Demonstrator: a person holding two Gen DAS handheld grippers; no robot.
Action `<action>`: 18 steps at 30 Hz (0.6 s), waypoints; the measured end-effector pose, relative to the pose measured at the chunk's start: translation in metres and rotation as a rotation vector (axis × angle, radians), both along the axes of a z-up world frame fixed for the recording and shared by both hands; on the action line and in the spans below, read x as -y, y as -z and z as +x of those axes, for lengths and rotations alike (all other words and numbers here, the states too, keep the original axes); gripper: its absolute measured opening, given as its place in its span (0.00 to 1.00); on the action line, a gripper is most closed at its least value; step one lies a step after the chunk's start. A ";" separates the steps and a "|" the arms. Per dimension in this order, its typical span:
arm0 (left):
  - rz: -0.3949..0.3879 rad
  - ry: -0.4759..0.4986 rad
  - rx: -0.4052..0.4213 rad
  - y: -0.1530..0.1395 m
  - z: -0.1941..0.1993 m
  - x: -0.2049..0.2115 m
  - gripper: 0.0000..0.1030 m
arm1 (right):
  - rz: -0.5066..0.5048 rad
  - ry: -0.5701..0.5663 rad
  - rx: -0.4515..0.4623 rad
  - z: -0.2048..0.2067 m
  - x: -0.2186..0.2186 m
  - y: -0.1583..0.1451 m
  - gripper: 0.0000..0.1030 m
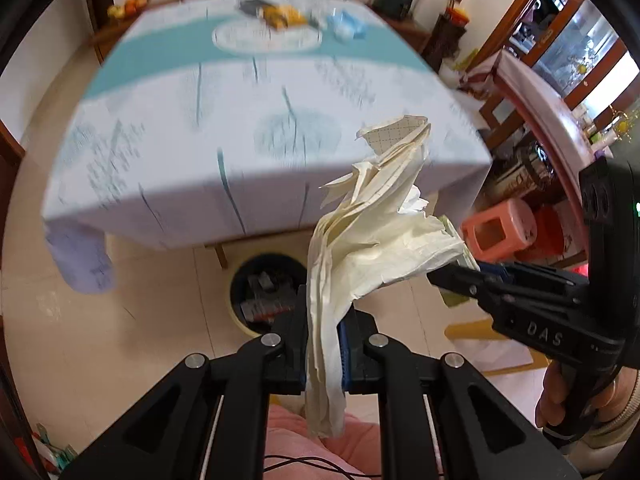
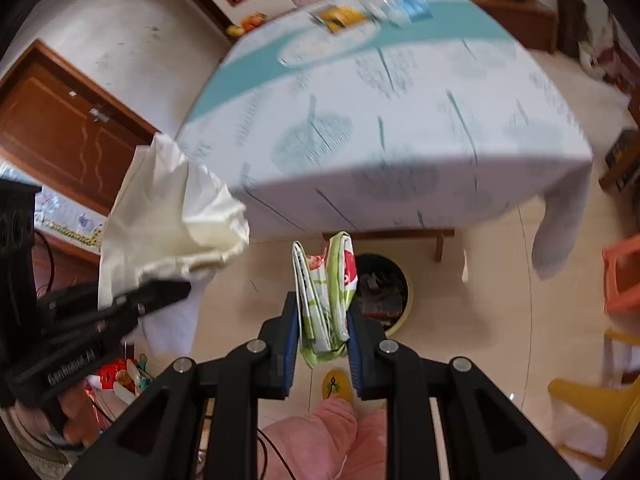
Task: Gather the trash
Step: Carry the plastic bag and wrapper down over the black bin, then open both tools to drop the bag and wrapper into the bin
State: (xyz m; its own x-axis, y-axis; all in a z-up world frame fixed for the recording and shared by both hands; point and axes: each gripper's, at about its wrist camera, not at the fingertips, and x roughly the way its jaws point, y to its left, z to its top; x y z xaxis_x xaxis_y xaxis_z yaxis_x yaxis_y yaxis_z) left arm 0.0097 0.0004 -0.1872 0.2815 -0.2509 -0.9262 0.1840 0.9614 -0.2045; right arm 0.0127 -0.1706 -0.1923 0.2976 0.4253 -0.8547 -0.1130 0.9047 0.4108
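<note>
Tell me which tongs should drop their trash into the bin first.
Probably right. The right tongs hold the folded wrapper close beside the bin mouth in their own view; the left tongs clamp the crumpled paper, which seems further from it.

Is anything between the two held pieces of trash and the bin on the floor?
Nothing visible. The bin stands open by the table edge, beyond the paper and wrapper, with only bare floor around it.
</note>
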 end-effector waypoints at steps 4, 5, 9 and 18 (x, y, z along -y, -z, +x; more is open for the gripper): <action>0.002 -0.003 -0.091 0.065 0.000 -0.002 0.09 | 0.007 0.072 -0.090 0.009 0.000 0.060 0.20; 0.009 -0.001 -0.114 0.083 0.001 -0.002 0.09 | 0.007 0.085 -0.111 0.011 -0.001 0.075 0.20; 0.018 0.001 -0.182 0.155 0.010 -0.004 0.10 | -0.005 0.123 -0.186 0.020 -0.007 0.146 0.20; 0.093 0.024 -0.252 0.292 0.056 -0.010 0.17 | 0.000 0.197 -0.301 0.043 -0.024 0.271 0.21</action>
